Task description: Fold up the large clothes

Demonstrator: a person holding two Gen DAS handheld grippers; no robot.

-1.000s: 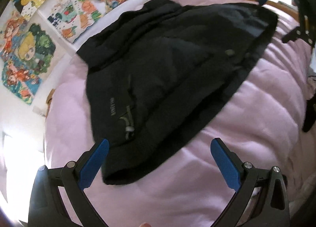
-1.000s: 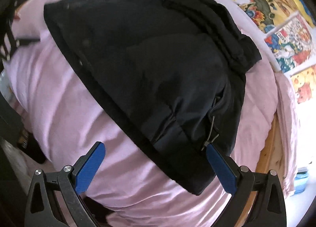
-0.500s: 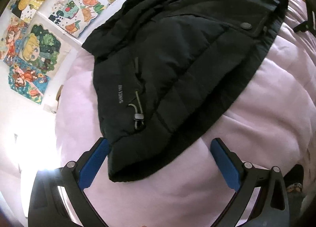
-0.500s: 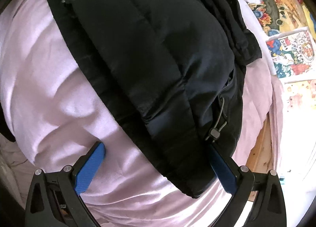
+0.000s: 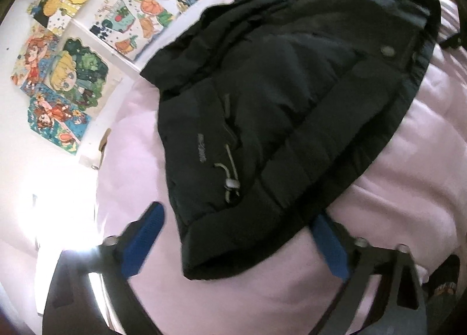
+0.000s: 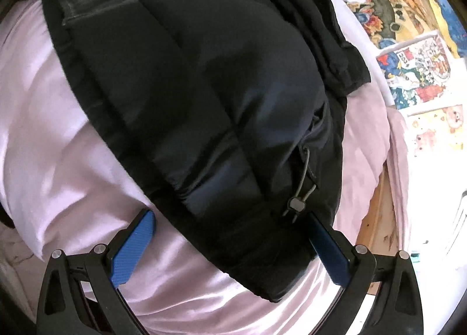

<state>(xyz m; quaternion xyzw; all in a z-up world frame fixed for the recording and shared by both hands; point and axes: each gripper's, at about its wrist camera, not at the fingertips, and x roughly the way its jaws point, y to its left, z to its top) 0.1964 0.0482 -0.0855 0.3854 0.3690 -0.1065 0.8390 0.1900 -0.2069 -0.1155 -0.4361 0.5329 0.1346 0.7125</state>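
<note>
A black padded jacket [image 5: 277, 107] lies spread on a pink quilt [image 5: 394, 189]. My left gripper [image 5: 238, 218] is open, its blue fingers [image 5: 143, 244] on either side of the jacket's near corner with the drawcord toggle [image 5: 232, 184]. In the right wrist view the jacket [image 6: 204, 87] fills the middle. My right gripper [image 6: 232, 221] is open, its blue fingers [image 6: 134, 247] straddling the hem near a black cord toggle [image 6: 296, 205]. Neither gripper holds cloth.
Colourful cartoon posters [image 5: 67, 78] cover the white wall beside the bed, also in the right wrist view [image 6: 414, 52]. A wooden bed frame edge [image 6: 376, 224] shows at the right. The pink quilt [image 6: 58, 160] surrounds the jacket.
Both grippers have moved closer to the jacket; its near corners now lie between the open fingers. The jacket itself has not moved.
</note>
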